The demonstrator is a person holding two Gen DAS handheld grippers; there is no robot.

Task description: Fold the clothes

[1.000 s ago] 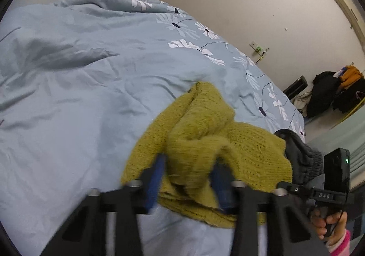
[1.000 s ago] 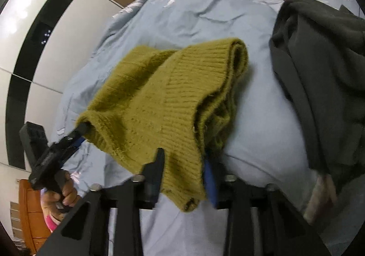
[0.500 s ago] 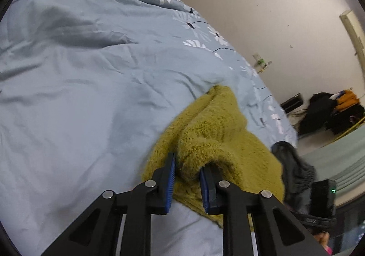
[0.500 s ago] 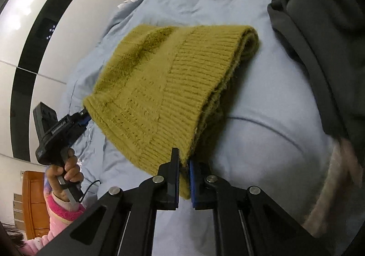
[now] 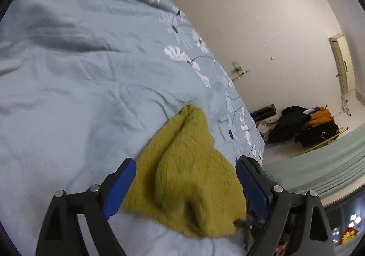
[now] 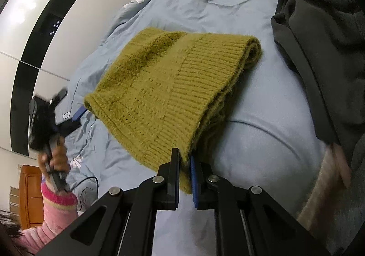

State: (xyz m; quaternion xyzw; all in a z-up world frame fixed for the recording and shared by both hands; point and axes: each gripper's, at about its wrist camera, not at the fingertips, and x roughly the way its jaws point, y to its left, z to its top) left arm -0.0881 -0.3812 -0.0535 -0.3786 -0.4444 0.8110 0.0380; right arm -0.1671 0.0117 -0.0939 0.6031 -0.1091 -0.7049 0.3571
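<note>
Floral blue duvet (image 5: 79, 96), white wall (image 5: 251, 16)

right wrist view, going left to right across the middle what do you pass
wardrobe → left gripper in the person's hand → mustard knit sweater → bare blue duvet → dark grey garment
</note>
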